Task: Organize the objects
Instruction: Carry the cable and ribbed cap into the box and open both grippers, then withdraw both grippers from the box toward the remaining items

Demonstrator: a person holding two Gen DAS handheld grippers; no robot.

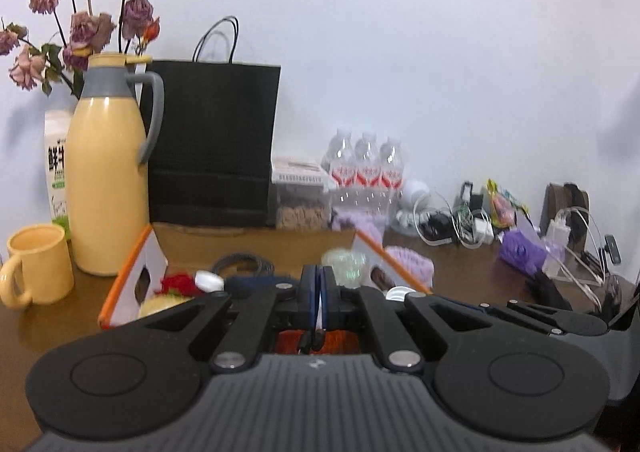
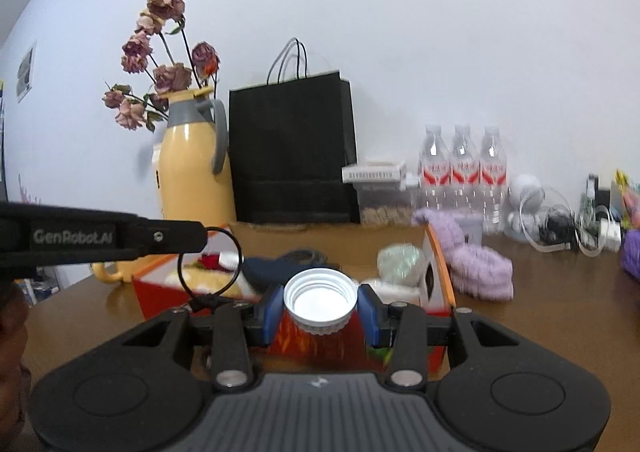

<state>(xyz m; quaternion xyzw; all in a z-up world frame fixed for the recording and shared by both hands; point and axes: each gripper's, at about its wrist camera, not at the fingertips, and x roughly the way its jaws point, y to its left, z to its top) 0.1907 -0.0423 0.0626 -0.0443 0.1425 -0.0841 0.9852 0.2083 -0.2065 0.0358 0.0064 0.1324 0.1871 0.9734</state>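
Right wrist view: the right tool grips a white ribbed plastic screw cap between its blue pads, open side up, held just above the near wall of an open cardboard box with orange-edged flaps. From the left of that view the left tool reaches in side-on as a black bar, and a thin black hair-tie loop hangs from its tip over the box's left end. Left wrist view shows the left tool with its blue pads pressed together, a thin black strand trailing below them; the loop itself is not visible there. The box holds a dark blue cloth, something red, a pale yellow thing and a greenish glittery ball, leaving little free room inside. Far behind it stand a yellow thermos jug with grey handle, a black paper bag and three clear water bottles with red labels, all against the white wall. A yellow mug, seen only in the left view, sits near the brown wooden desk at its left side. Bare desk lies to the right of the box, between a lilac fluffy cloth and tangled white cables.
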